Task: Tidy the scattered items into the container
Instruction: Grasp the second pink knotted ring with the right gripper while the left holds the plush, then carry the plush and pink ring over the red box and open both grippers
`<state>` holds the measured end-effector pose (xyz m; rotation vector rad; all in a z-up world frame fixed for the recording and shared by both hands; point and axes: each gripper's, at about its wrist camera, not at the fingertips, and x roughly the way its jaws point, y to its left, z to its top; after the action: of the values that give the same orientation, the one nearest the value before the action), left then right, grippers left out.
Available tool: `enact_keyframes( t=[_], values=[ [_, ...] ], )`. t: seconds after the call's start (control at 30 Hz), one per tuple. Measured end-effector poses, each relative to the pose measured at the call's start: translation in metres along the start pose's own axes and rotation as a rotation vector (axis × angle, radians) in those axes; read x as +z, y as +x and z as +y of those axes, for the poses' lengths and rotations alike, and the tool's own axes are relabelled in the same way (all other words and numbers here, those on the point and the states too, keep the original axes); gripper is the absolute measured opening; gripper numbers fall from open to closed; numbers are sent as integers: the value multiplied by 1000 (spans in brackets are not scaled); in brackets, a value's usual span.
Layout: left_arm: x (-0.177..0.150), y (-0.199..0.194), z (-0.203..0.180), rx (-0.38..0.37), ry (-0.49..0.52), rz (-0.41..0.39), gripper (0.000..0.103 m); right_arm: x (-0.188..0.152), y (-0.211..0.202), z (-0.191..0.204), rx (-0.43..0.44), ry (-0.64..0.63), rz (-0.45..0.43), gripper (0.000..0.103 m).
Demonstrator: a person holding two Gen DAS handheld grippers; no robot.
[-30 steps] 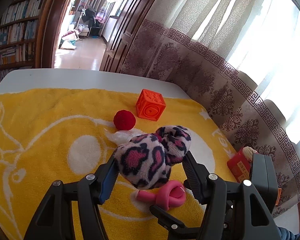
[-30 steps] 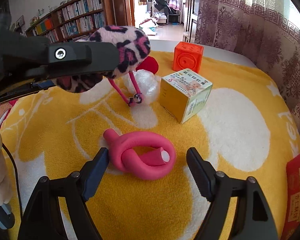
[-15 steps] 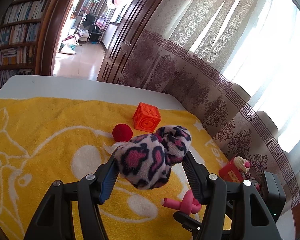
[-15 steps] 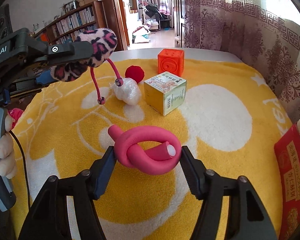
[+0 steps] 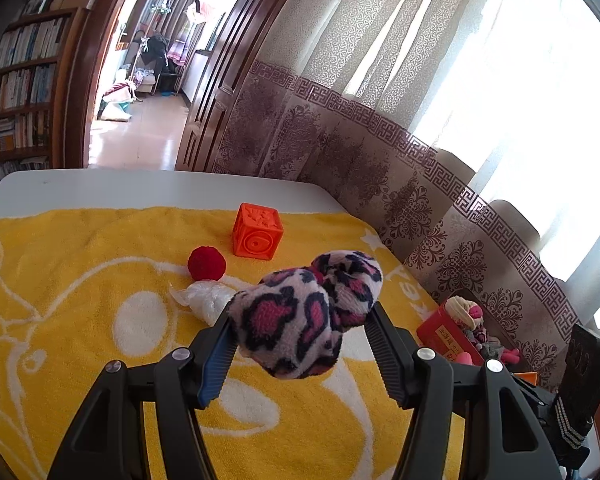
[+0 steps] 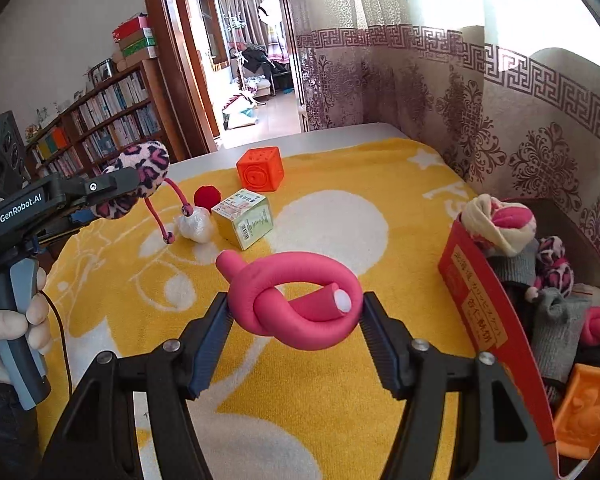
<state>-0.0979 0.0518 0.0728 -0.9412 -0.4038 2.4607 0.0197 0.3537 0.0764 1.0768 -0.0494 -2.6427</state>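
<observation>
My left gripper (image 5: 300, 354) is shut on a pink leopard-print plush toy (image 5: 306, 314) and holds it above the yellow towel; it also shows at the left of the right wrist view (image 6: 134, 182), with pink cords hanging down. My right gripper (image 6: 296, 334) is shut on a knotted pink foam tube (image 6: 296, 304), lifted above the towel. The container (image 6: 580, 240) sits at the right table edge, holding socks, a red box (image 6: 484, 312) and other toys; it also shows in the left wrist view (image 5: 472, 332).
On the yellow towel (image 6: 340, 216) lie an orange cube (image 6: 260, 174), a red ball (image 6: 207, 198), a clear plastic wad (image 6: 196, 226) and a yellow-green carton (image 6: 244, 218). A patterned curtain (image 6: 500, 100) hangs close behind the container. A bookshelf stands far left.
My right gripper closed on the pink tube, lifted it and moved toward the container. My left gripper rose and moved right with the plush toy.
</observation>
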Motion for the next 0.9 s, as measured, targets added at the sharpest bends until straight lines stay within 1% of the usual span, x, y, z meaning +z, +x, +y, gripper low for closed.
enact_keyframes(
  t=[0.1, 0.23, 0.43, 0.57, 0.7, 0.9],
  values=[
    [-5, 4, -12, -4, 27, 14, 64, -3, -19, -27, -50, 42, -24, 68],
    [-11, 7, -29, -11, 65, 29, 64, -4, -44, -71, -138, 108, -63, 68],
    [-21, 11, -49, -13, 117, 53, 64, -4, -65, -132, -256, 221, -91, 68],
    [-24, 13, -61, -28, 128, 61, 64, -1, -68, -160, -294, 256, -85, 68],
    [-25, 14, -75, -42, 144, 66, 64, 7, -60, -177, -316, 275, -65, 68],
    [-26, 20, -93, -53, 167, 76, 64, 9, -41, -195, -337, 304, 8, 69]
  ],
)
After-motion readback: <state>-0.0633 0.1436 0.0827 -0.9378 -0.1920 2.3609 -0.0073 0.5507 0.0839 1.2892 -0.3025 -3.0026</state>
